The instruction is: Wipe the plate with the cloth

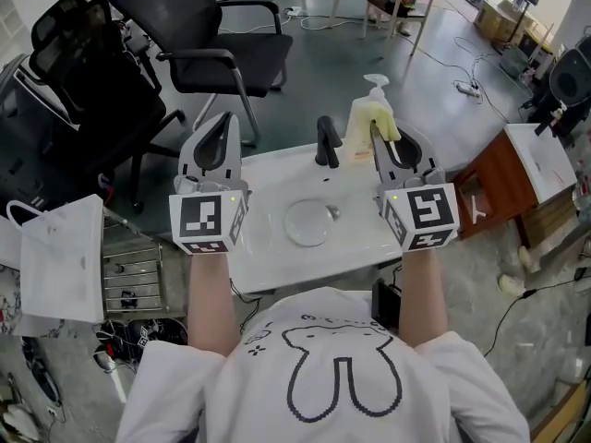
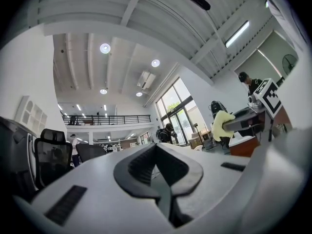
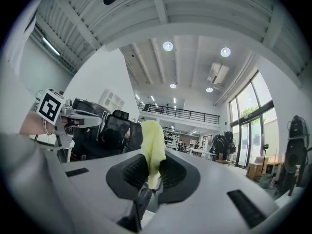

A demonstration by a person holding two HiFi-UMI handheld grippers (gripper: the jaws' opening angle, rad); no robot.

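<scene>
Yellow cloth point(image 1: 362, 123) is clamped in the right gripper point(image 1: 377, 135), above the far right corner of the white washbasin point(image 1: 268, 169). The clear plate point(image 1: 307, 222) lies mid-basin, well apart from both grippers. The left gripper point(image 1: 224, 127) hovers at the far left edge.

Left gripper view: jaws fully together, nothing between them.

Right gripper view: the pads pinch the cloth's lower fold.

The cloth should handle soft and light. The plate looks glassy, slippery and fragile; hold its rim.
</scene>
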